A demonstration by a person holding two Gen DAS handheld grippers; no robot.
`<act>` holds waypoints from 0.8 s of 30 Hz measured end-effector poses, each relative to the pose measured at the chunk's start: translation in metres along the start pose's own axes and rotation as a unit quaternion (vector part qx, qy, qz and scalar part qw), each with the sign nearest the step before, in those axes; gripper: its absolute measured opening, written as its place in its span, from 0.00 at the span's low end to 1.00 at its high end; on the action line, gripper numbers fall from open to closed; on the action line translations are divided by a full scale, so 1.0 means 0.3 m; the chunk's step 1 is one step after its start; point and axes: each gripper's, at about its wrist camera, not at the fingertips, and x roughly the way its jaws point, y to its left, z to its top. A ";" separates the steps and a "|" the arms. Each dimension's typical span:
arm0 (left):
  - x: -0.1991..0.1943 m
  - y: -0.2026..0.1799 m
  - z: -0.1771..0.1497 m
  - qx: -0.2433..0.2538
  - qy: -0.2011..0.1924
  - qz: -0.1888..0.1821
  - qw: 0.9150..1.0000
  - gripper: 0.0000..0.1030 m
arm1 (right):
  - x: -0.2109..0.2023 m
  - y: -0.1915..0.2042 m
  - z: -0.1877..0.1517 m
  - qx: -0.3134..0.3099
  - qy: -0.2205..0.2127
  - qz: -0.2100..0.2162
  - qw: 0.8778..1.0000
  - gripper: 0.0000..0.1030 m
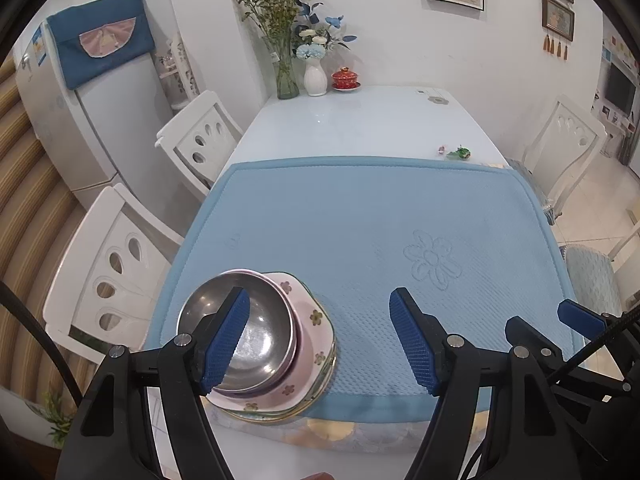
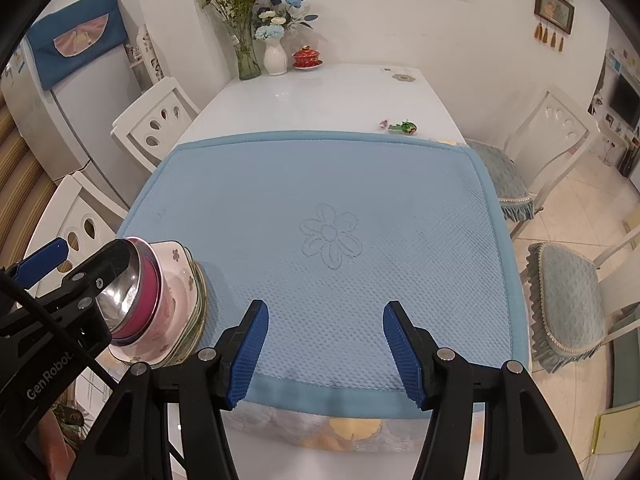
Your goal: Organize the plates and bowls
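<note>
**Stack sits at the near-left corner, under my left fingers**

I start with the worktop (image 1: 360, 120): a long white surface with a blue mat (image 1: 360, 232) covering its near half. At the mat's near-left corner stands the stack, a steel bowl (image 1: 248, 320) nested in a pink bowl (image 2: 150, 280), both resting on a pink floral plate (image 1: 312, 320) with what looks like another plate beneath it.

The relation that matters: the stack lies left of centre for the left gripper (image 1: 320, 340). Its left finger hangs over the steel bowl's hollow, while the right finger is well apart over bare mat. The fingers are spread wide and grip nothing. The right gripper (image 2: 324, 348) is also spread wide and empty, over bare mat, with the stack off to its left. I judge the left hand the nearer one, needing a leftward shift to straddle a rim.

The left wrist view looks down into the steel bowl. The right wrist view shows the stack from the side, revealing the pink bowl's band and the layers below, which the left view mostly hides.
</note>
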 end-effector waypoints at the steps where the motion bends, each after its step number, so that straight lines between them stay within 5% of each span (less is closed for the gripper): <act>1: 0.000 -0.003 -0.001 0.000 0.000 -0.001 1.000 0.69 | 0.000 -0.002 -0.001 0.000 0.000 0.000 1.000 0.56; 24: 0.010 -0.026 0.018 0.005 0.011 -0.013 1.000 0.69 | -0.002 -0.025 0.009 0.006 -0.007 -0.003 1.000 0.56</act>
